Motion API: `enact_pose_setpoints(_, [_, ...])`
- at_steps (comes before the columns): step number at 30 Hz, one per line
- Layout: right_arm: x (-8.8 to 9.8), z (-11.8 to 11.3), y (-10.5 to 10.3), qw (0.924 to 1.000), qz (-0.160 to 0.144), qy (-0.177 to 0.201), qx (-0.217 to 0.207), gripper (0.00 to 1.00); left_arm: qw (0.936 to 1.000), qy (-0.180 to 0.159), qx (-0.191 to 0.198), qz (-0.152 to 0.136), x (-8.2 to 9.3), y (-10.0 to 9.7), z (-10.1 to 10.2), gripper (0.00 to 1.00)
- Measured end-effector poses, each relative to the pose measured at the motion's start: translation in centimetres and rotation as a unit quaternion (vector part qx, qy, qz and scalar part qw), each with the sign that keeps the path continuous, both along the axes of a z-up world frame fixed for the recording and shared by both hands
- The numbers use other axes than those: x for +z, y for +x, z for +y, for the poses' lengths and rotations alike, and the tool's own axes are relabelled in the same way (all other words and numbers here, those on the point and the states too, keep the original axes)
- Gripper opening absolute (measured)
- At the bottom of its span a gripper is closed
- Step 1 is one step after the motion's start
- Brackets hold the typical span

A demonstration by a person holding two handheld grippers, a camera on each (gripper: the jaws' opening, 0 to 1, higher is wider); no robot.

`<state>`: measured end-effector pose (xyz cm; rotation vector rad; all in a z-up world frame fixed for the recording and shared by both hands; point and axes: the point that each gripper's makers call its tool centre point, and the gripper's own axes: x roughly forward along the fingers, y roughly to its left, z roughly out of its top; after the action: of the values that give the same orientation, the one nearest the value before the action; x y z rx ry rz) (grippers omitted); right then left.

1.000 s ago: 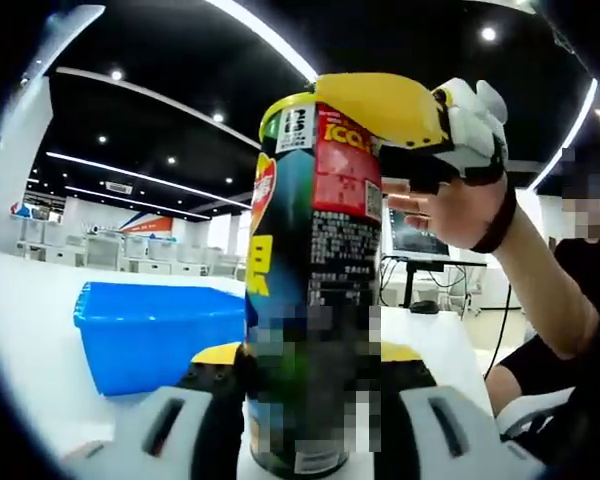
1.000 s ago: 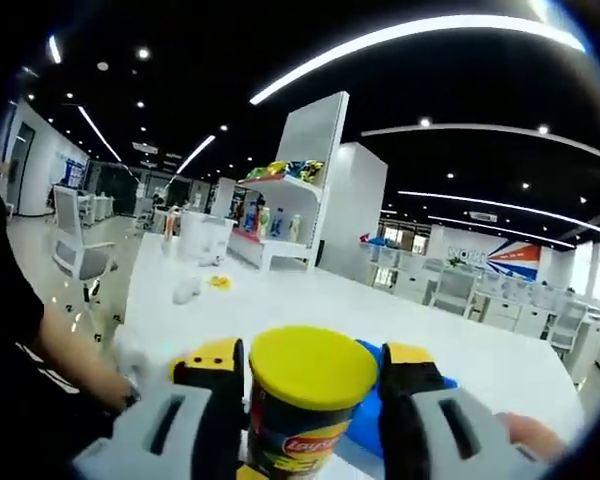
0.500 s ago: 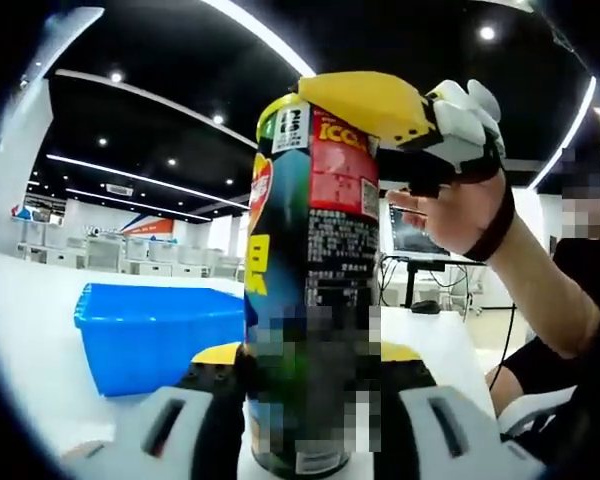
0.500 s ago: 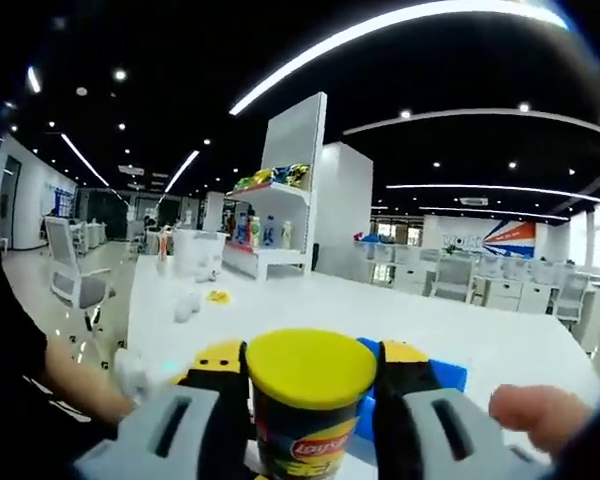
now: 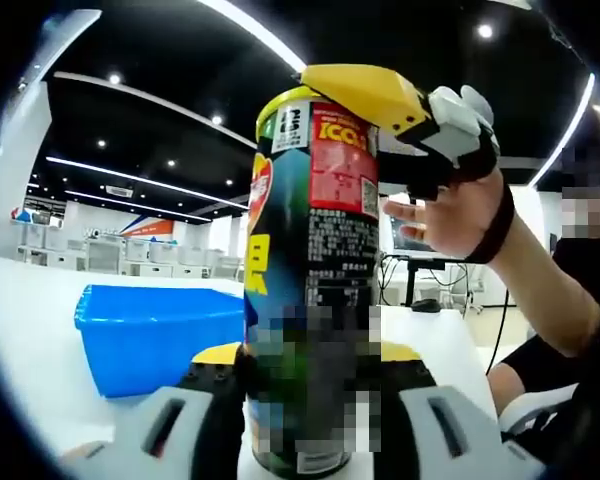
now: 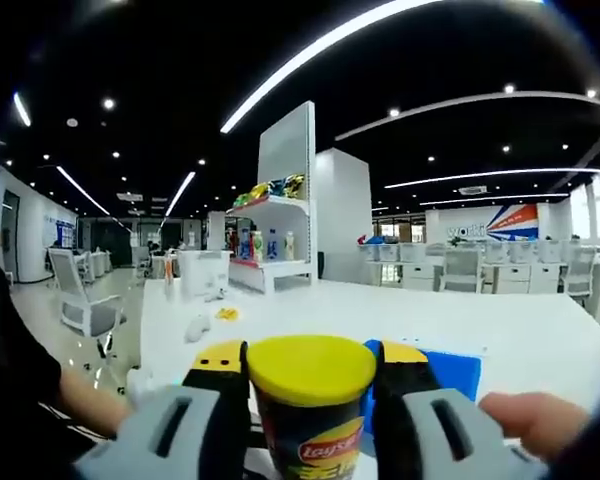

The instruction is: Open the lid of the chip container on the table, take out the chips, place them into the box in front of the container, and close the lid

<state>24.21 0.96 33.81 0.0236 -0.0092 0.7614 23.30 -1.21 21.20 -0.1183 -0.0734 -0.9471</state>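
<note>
A: Our left tool point(image 5: 310, 400) pinches the chip container point(image 5: 315, 290) low on the surface point(image 5: 40, 330), blue box point(image 5: 150, 335) at 9 o'clock.

B: Right tool point(image 6: 310, 400) clamps the yellow lid point(image 6: 312, 368) — we should peel upward while bracing the base.

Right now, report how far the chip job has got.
Done: nothing finished. In hand: the left gripper clamps the can while the right gripper grips the yellow lid, still on. Left: remove the lid, move chips into the blue box, reclose.
</note>
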Motion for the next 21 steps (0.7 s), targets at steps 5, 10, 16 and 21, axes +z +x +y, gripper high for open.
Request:
enact_pose_setpoints(5, [0.12, -0.03, 0.02, 0.9999, 0.005, 0.014, 0.001, 0.42, 1.0, 0.0, 0.0, 0.0, 0.0, -0.05, -0.02, 0.48])
enact_pose_setpoints(10, [0.25, -0.12, 0.13, 0.9996, 0.009, 0.028, 0.002, 0.42, 1.0, 0.0, 0.0, 0.0, 0.0, -0.07, -0.02, 0.48])
enact_pose_setpoints(16, [0.86, -0.33, 0.2, 0.9932, 0.058, 0.098, 0.024, 0.41, 1.0, 0.001, -0.001, -0.002, 0.0, -0.19, -0.01, 0.48])
enact_pose_setpoints(21, [0.91, -0.61, 0.41, 0.9928, 0.053, 0.103, 0.028, 0.41, 1.0, 0.002, -0.002, -0.003, -0.03, -0.27, -0.02, 0.48])
